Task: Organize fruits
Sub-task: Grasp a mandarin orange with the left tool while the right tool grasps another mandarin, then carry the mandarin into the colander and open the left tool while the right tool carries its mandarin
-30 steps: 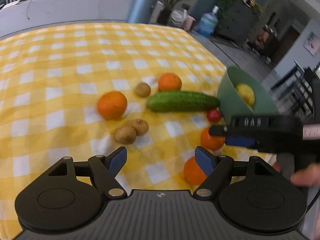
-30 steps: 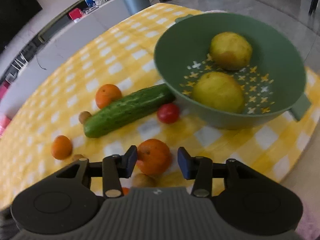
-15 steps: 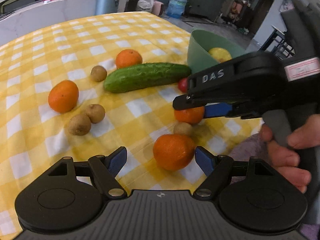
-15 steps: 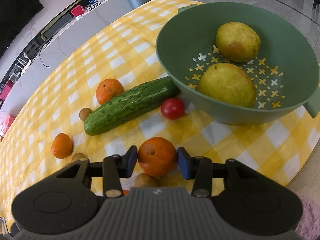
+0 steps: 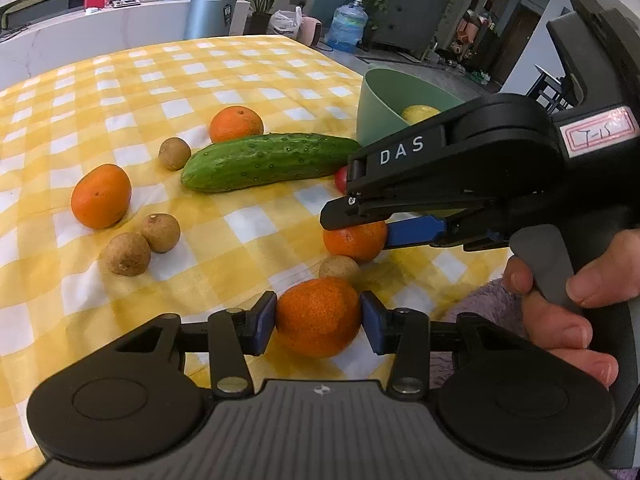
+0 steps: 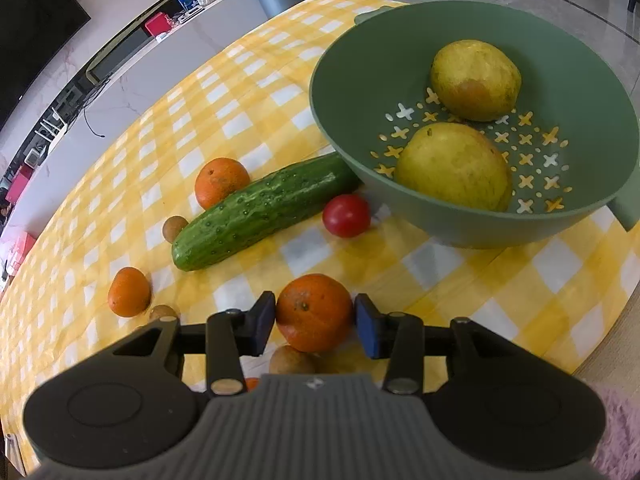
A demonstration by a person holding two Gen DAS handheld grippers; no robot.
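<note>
Your left gripper [image 5: 318, 322] tilts down at the near table edge, jaws closing on an orange [image 5: 318, 316], pads touching both its sides. Your right gripper [image 6: 315, 322] points steeper, narrow, clamping another orange [image 6: 314, 312] near the green bowl [image 6: 360, 60], on the cloth [image 5: 120, 120].

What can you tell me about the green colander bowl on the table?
The green plastic colander bowl is round and deep, with cross-shaped and small oval drain holes in its base and a tab handle on its rim. It sits upright on the yellow checked tablecloth, holding two yellow-green pears. The dark green cucumber's end reaches its wall.
</note>
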